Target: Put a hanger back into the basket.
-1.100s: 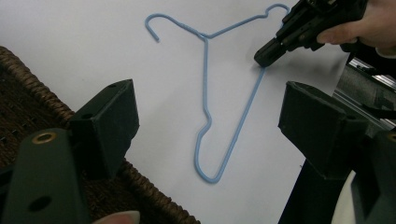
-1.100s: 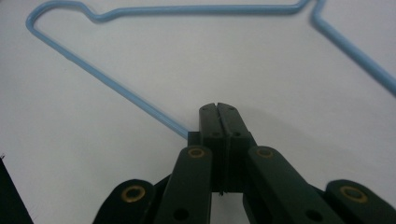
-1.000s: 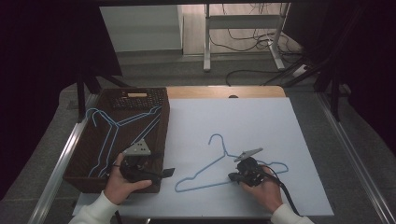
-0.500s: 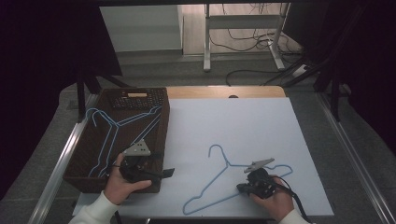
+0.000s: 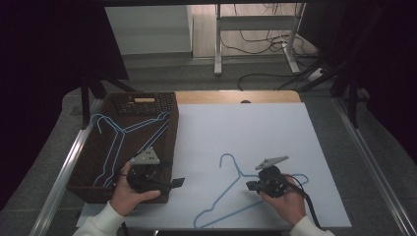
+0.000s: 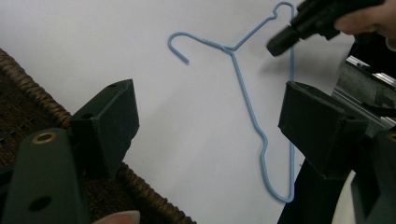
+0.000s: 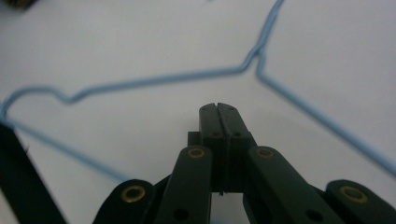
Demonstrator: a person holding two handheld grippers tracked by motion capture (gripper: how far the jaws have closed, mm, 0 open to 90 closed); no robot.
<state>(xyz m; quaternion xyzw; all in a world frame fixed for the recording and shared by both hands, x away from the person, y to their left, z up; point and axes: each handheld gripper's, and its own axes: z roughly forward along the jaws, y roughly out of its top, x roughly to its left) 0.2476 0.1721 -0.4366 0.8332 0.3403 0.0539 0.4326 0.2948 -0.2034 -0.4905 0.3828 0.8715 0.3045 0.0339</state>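
The right gripper (image 5: 252, 186), jaws pressed together on nothing, hovers inside the outline of the blue hanger (image 5: 237, 192) lying flat near the white mat's (image 5: 246, 128) front edge. Left of the hanger, the left gripper (image 5: 178, 182) gapes wide at the wicker basket's (image 5: 170, 142) near corner. Two more hangers (image 5: 118, 140) lie inside the basket, and bare mat spreads beyond.

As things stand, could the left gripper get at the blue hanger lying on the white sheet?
Probably yes: the left gripper is open at the basket edge, with bare sheet between it and the hanger; the right gripper sits by the far side.
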